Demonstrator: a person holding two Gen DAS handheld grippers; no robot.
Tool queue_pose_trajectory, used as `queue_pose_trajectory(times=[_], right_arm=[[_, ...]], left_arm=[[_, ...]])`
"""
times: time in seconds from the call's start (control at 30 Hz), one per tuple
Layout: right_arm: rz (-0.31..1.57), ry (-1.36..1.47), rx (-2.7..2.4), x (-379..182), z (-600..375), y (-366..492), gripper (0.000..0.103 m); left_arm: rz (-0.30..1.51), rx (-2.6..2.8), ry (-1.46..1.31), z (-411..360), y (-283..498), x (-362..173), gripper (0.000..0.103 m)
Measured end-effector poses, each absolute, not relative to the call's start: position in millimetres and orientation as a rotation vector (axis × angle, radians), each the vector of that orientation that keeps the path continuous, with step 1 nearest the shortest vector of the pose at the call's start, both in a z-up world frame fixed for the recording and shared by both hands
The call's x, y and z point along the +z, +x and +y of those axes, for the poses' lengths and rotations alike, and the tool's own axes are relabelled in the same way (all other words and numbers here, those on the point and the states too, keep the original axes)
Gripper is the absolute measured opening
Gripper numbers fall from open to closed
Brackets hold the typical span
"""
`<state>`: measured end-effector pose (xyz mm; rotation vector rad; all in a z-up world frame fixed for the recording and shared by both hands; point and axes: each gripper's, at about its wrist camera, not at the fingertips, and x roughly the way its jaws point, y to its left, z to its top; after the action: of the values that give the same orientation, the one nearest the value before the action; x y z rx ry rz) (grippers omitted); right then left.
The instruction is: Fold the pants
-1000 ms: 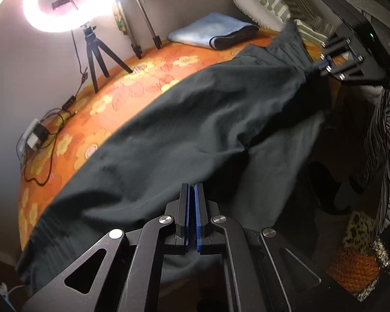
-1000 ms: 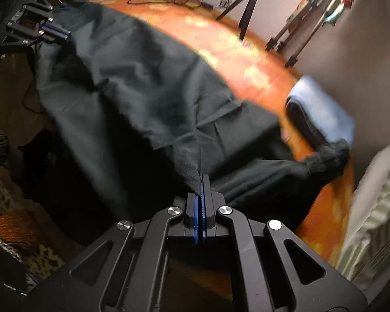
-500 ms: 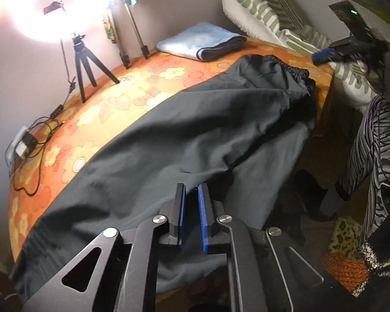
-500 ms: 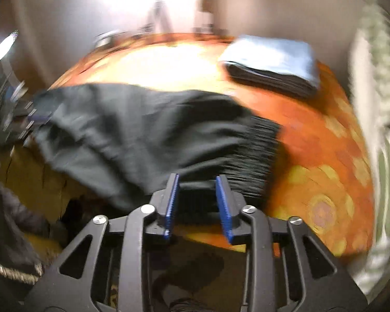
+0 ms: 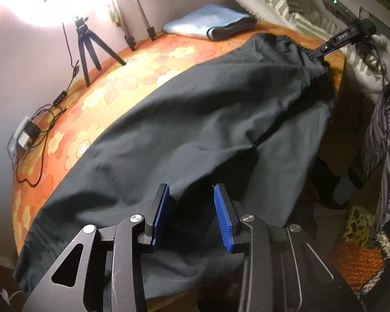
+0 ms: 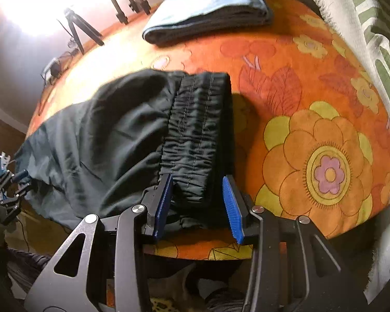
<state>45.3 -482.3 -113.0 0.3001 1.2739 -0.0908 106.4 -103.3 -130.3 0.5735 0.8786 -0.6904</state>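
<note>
both claws opened, pants [image 5: 195,119] released

A folded blue towel [image 6: 208,7] and black tripod [image 5: 87,49] on the floral cloth [image 6: 312,119]

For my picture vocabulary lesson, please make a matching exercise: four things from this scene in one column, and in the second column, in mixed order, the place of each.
Things:
1. pants
2. folded blue towel
3. small black tripod
4. elastic waistband

Places:
A. stands on the orange flowered cloth, below the bright lamp
B. lies between the open blue fingers of the right gripper
C. spread long across the cloth, partly hanging over the near edge
D. lies at the far end, beyond the waistband

Pairs: 1-C, 2-D, 3-A, 4-B
</note>
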Motion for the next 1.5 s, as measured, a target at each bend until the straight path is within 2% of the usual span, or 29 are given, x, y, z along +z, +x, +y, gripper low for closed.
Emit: queue_pose_trajectory(times=[0.07, 0.13, 0.3, 0.43, 0.6, 0.67, 0.77, 1.1, 1.13, 1.17, 1.2, 1.5], right_arm=[[1.274, 0.275, -0.096, -114.2, -478.1, 46.1, 0.04], [1.271, 0.246, -0.097, -113.2, -473.9, 48.2, 0.027], [1.213, 0.009, -0.186, -90.1, -456.4, 50.5, 0.027], [1.116, -0.131, -0.113, -62.3, -419.5, 45.3, 0.042], [1.104, -0.214, 0.193, -60.5, -349.8, 34.0, 0.042], [1.125, -0.264, 0.304, -70.9, -321.7, 28.2, 0.044], [1.146, -0.384, 0.399, -91.0, -280.5, 19.4, 0.057], [1.191, -0.585, 0.372, -128.9, -266.6, 33.0, 0.057], [1.193, -0.578, 0.377, -128.5, -268.4, 34.2, 0.047], [1.193, -0.575, 0.382, -127.8, -268.3, 34.6, 0.019], [1.211, -0.574, 0.39, -128.2, -269.1, 36.0, 0.006], [1.205, -0.582, 0.452, -107.6, -274.9, 18.3, 0.003]], left_arm=[[0.889, -0.684, 0.59, -102.8, 108.0, -134.9, 0.034], [0.89, -0.676, 0.606, -102.4, 108.2, -137.3, 0.034], [0.891, -0.671, 0.617, -100.1, 108.1, -140.5, 0.034], [0.896, -0.633, 0.631, -102.0, 114.8, -147.3, 0.034], [0.884, -0.646, 0.649, -106.7, 117.7, -148.6, 0.032], [0.879, -0.649, 0.652, -108.3, 117.7, -148.3, 0.014], [0.859, -0.642, 0.647, -107.5, 116.1, -144.9, 0.006], [0.812, -0.623, 0.521, -82.2, 115.8, -115.6, 0.002], [0.812, -0.625, 0.51, -80.5, 115.6, -113.5, 0.002], [0.806, -0.625, 0.506, -78.9, 113.3, -110.5, 0.002], [0.802, -0.627, 0.504, -78.6, 111.6, -108.7, 0.002], [0.813, -0.691, 0.514, -74.4, 76.3, -106.9, 0.002]])
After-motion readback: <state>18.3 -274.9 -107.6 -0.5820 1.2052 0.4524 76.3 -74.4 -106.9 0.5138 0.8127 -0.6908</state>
